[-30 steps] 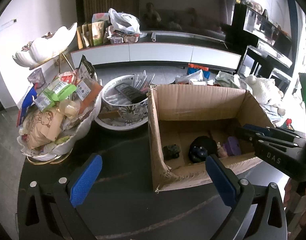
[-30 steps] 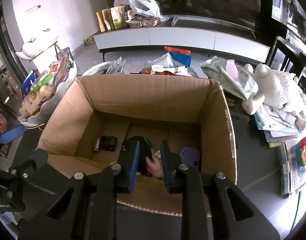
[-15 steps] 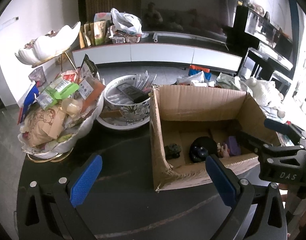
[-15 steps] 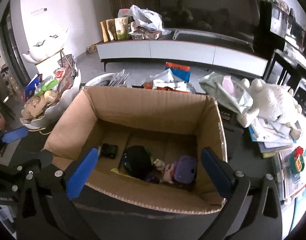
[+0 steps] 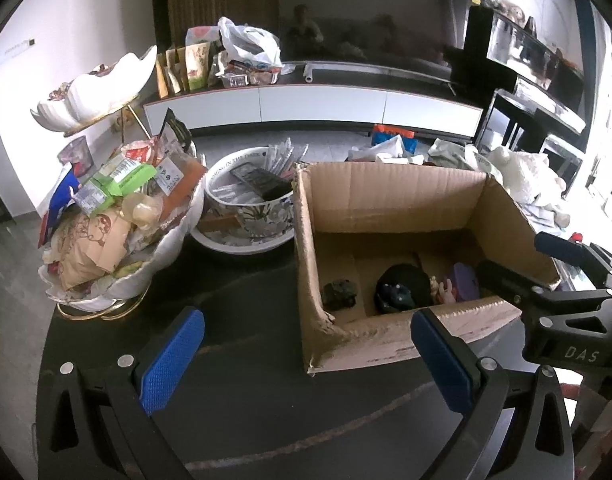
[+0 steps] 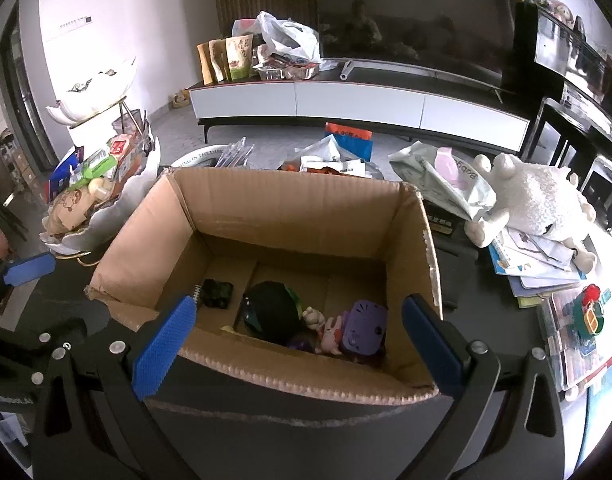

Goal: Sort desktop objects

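The open brown cardboard box [image 6: 294, 216] stood on the dark tabletop [image 5: 246, 392], its flaps up and its near rim ragged. On its floor lay a small dark green lumpy toy [image 6: 217, 293] at the left, a black rounded cap-like object [image 6: 270, 312] in the middle, a small pale pink figurine [image 6: 330, 331] touching it on the right, and a purple plastic block-shaped toy [image 6: 363, 328] just beside the figurine at the right wall.

The right gripper [image 6: 296, 340] hung over the near rim of the box with its blue-padded fingers [image 6: 164, 346] spread wide and nothing between them; the box contents showed in the gap. The left gripper [image 5: 306, 364] was likewise spread wide and empty, poised above the bare tabletop to the left of and nearer than the box, with its right pad in front of the box's near wall. From the left wrist view the black frame of the right gripper reached in over the box's near right corner.

Left of the box stood a white shell-shaped tiered dish [image 5: 118, 240] heaped with snack packets, and beside it, far left of the box, a white patterned bowl [image 5: 246, 208] holding a dark remote and sachets. To the right of the box a white plush sheep [image 6: 537, 200] lay on a stack of papers and booklets [image 6: 537, 272], with a pale green wipes pack [image 6: 445, 184] just beside it.
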`<state>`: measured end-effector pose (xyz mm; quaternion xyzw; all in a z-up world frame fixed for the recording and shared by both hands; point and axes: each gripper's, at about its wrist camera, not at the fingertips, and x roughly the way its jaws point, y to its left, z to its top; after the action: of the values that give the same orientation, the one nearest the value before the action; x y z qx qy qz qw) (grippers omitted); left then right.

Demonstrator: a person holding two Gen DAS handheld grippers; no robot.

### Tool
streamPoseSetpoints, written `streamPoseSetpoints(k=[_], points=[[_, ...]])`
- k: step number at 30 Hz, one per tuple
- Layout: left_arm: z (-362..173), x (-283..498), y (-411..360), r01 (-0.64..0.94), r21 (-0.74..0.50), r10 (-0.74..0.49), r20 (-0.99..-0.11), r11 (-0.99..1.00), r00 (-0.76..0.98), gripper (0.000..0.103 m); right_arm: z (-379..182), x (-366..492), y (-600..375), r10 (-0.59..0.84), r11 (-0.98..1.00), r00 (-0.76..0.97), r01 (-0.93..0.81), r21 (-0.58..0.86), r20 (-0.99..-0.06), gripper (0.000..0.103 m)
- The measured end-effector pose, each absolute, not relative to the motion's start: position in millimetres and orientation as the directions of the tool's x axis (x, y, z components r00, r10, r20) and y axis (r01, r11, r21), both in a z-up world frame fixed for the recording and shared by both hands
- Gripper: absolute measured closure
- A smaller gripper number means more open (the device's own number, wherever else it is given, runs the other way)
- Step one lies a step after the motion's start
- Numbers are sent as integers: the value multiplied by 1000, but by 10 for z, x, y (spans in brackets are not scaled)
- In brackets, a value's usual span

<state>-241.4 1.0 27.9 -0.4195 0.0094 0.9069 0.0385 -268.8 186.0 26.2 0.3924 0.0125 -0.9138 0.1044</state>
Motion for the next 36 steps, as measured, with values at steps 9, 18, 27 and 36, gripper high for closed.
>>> streamPoseSetpoints(k=[9, 18, 27, 36], points=[[353, -2282, 44, -80, -6, 58, -749, -997, -661, 1, 301, -2552, 1881, -173, -979, -681, 195, 51, -711, 1], [362, -2183, 68, -87, -6, 61, -751, -996, -657, 1, 352, -2387, 1876, -179, -979, -690, 197, 57, -702, 1], [421, -2042, 86, -89, -12, 69, -744, -996, -665, 1, 367, -2209, 1926, -169, -982, -695, 183, 56, -699, 1], [433, -1897, 130, -104, -16, 82, -745, -994, -662, 1, 355, -2015, 1929, -160, -983, -696, 177, 49, -700, 1]])
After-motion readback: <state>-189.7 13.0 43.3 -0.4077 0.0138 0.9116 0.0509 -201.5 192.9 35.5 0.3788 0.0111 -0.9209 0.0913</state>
